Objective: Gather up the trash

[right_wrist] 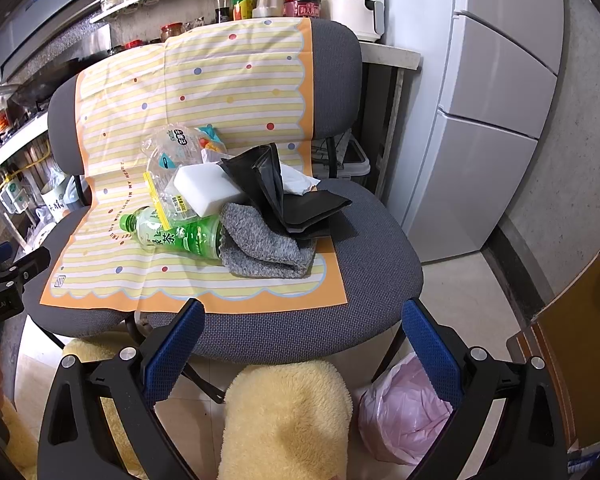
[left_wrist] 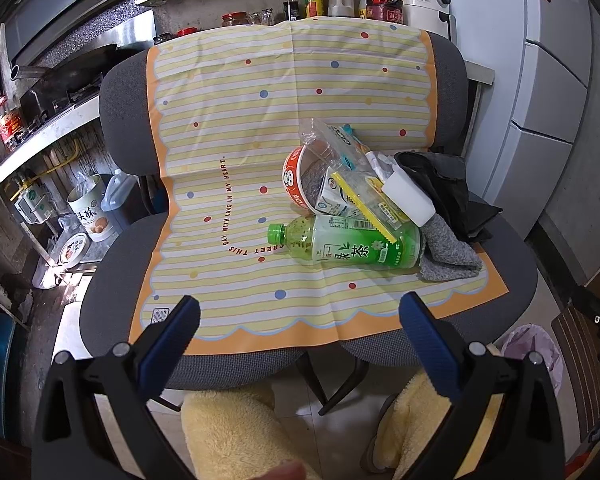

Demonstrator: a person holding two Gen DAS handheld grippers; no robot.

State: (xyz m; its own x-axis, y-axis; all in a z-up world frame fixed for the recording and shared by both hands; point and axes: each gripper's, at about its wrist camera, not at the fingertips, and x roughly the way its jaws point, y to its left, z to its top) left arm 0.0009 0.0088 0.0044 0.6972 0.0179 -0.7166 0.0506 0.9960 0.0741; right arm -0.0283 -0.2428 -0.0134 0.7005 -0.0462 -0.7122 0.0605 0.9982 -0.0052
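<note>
A pile of trash lies on a striped yellow cloth (left_wrist: 236, 128) draped over a grey chair (right_wrist: 364, 248). It holds a green tea bottle (left_wrist: 348, 246) (right_wrist: 180, 236) on its side, a red instant-noodle cup (left_wrist: 304, 178), a small drink carton (left_wrist: 336, 196), clear plastic bags (right_wrist: 172, 160), a white foam block (left_wrist: 410, 196) (right_wrist: 208, 190), black folded plastic (right_wrist: 276, 188) and a grey cloth (right_wrist: 264, 244). My left gripper (left_wrist: 300, 320) hangs open in front of the chair's edge. Empty and open too, my right gripper (right_wrist: 304, 324) is short of the seat.
A pink-lined bin (right_wrist: 400, 412) (left_wrist: 536, 348) stands on the floor at the right of the chair. A white fridge (right_wrist: 500, 100) rises at the right. Kitchen counter with bottles (left_wrist: 320, 0) lies behind. Yellow fleece-clad legs (right_wrist: 288, 416) are below the grippers. A cardboard box (right_wrist: 572, 352) is at the far right.
</note>
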